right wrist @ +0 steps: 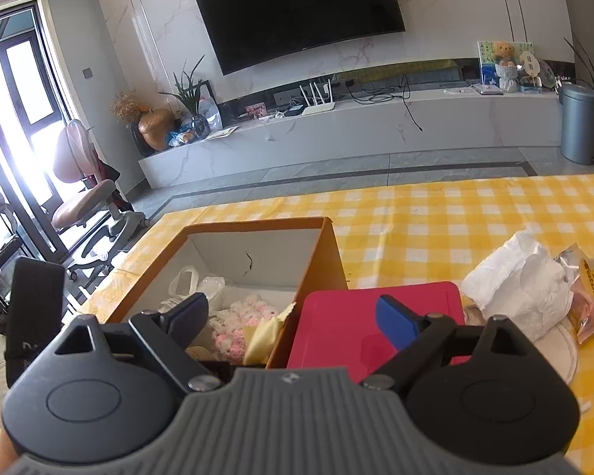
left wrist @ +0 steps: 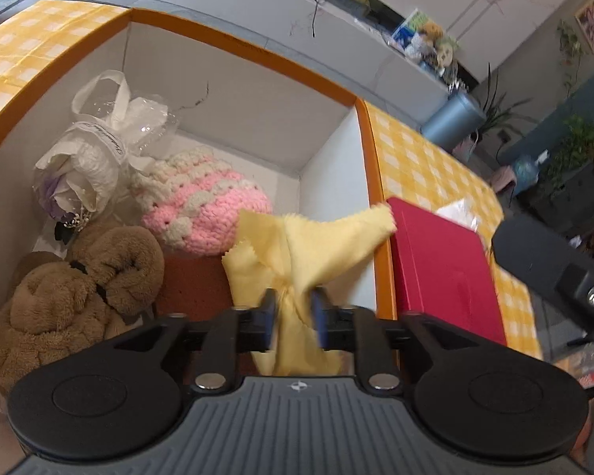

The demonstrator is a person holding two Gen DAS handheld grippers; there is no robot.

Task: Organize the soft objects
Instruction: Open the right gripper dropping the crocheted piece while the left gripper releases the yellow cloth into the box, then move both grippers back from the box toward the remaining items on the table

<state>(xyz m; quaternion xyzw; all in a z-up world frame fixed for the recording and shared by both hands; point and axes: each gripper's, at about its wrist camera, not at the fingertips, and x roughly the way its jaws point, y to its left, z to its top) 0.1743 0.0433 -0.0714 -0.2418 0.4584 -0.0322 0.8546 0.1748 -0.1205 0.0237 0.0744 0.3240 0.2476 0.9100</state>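
Fingers on the left gripper are pinched tight on a thin pale-yellow cloth, which hangs over the orange-rimmed cardboard box. A pink-and-cream crocheted ball and a brown plush toy lie inside the box. Right gripper is spread wide, holding nothing, above a red flat lid on the yellow checked surface.

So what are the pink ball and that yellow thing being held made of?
The pink ball looks like crocheted yarn, matte, with visible looped stitches in pink and cream stripes. The yellow cloth seems a thin woven fabric, matte, with frayed edges, bunched between the left gripper fingers.
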